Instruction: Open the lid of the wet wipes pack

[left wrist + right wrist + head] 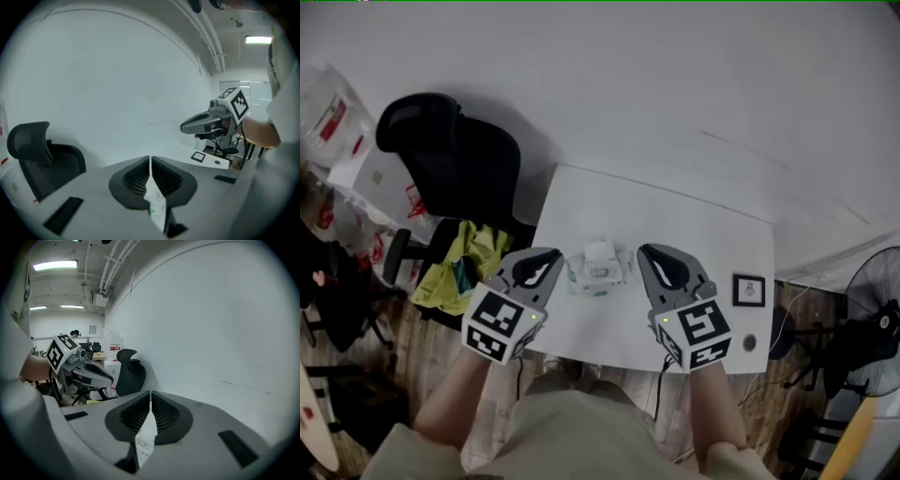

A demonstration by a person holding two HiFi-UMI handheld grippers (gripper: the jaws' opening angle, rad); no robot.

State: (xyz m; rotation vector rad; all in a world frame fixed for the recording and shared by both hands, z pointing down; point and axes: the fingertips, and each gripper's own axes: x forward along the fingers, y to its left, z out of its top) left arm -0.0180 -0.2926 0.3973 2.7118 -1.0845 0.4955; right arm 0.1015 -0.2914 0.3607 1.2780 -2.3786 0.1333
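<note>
**Left gripper** (553, 253), at the near edge of the white table (712, 234), left of its middle: pale grey moulded shell narrowing to a rounded nose; black teardrop inset on top; black pads (138, 178) with fine grid ribbing; black oblong slots set into the shell; left marker cube (499, 323) at its rear, white faces with black square patterns, one small green light.

**Right gripper** (645, 249), at the same table edge, right of its middle: matching grey shell, black inset and ribbed pads; right marker cube (698, 333), same patterning and green light; thin black cable (659, 389) hanging beneath.

**Person**, on the near side of the table: pale khaki short-sleeved top (572, 436); forearms uncovered.
</note>
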